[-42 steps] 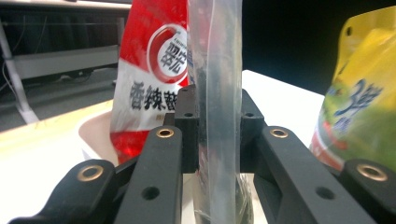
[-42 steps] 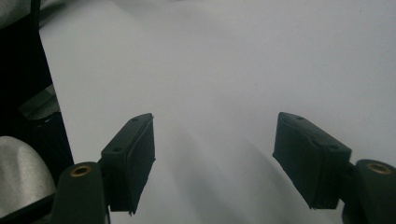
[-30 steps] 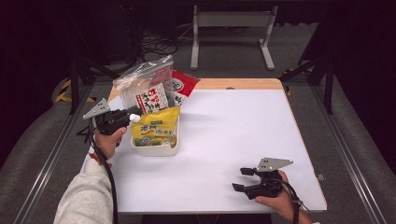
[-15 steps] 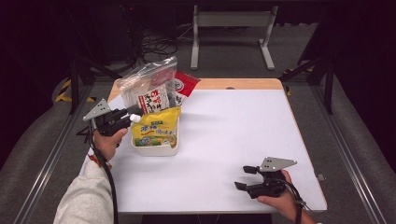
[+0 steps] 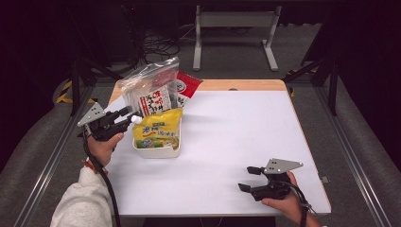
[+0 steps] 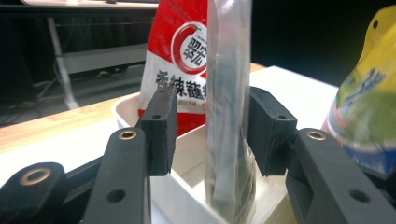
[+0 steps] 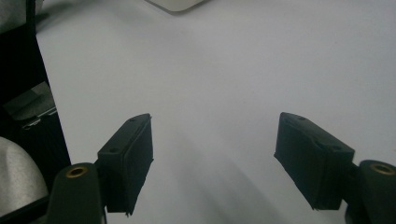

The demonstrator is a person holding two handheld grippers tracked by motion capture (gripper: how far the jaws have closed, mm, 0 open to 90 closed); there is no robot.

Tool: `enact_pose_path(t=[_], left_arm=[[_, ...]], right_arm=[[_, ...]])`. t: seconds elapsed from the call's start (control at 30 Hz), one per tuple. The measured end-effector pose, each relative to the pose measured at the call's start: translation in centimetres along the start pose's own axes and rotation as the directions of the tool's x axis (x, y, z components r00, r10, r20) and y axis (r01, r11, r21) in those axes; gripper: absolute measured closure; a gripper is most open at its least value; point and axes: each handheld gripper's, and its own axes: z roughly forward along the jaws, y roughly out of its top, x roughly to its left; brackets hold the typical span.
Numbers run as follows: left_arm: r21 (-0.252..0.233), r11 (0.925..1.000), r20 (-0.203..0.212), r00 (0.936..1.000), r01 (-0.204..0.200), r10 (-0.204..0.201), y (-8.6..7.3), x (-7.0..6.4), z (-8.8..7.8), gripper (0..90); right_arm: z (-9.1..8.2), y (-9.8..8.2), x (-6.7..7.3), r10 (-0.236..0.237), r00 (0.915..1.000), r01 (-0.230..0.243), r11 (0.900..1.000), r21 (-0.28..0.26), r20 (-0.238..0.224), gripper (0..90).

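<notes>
White table (image 5: 227, 142) | upright clear bag (image 6: 229, 107): between left gripper (image 6: 210, 130) jaws, just opened, released | right gripper (image 7: 215, 158) jaws apart.

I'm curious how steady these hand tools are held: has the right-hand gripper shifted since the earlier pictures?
No. In the high view the right gripper sits in the same spot near the white table's front edge, jaws open over bare tabletop.

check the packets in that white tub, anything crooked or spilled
Nothing spilled or torn. The clear bag stands on edge between the left gripper fingers, which have just been opening. The yellow pouch slumps over the white tub rim.
</notes>
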Motion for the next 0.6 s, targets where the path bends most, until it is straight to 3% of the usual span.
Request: enact_pose_path(t=[0.17,0.23,0.37,0.6], left_arm=[[0.008,1.0000,-0.016,0.9999,-0.004,0.004,0.0,-0.6,-1.2,48.8],[0.017,0.9997,-0.049,0.9986,-0.018,0.019,0.0,-1.1,-1.8,44.7],[0.021,0.9986,-0.060,0.9969,-0.049,0.051,0.2,-2.5,-3.4,36.8],[0.008,0.9977,-0.074,0.9950,-0.068,0.068,0.2,-4.7,-5.3,26.9]], right_arm=[[-0.3,0.3,-0.1,-0.023,0.9994,0.023,1.000,0.001,0.028,27.6],[-0.7,0.5,0.2,-0.038,0.9984,0.038,0.999,-0.007,0.043,27.4],[-1.5,0.9,0.5,-0.064,0.9953,0.066,0.997,-0.031,0.073,27.3],[-2.4,1.4,0.7,-0.092,0.9884,0.098,0.994,-0.043,0.120,26.6]])
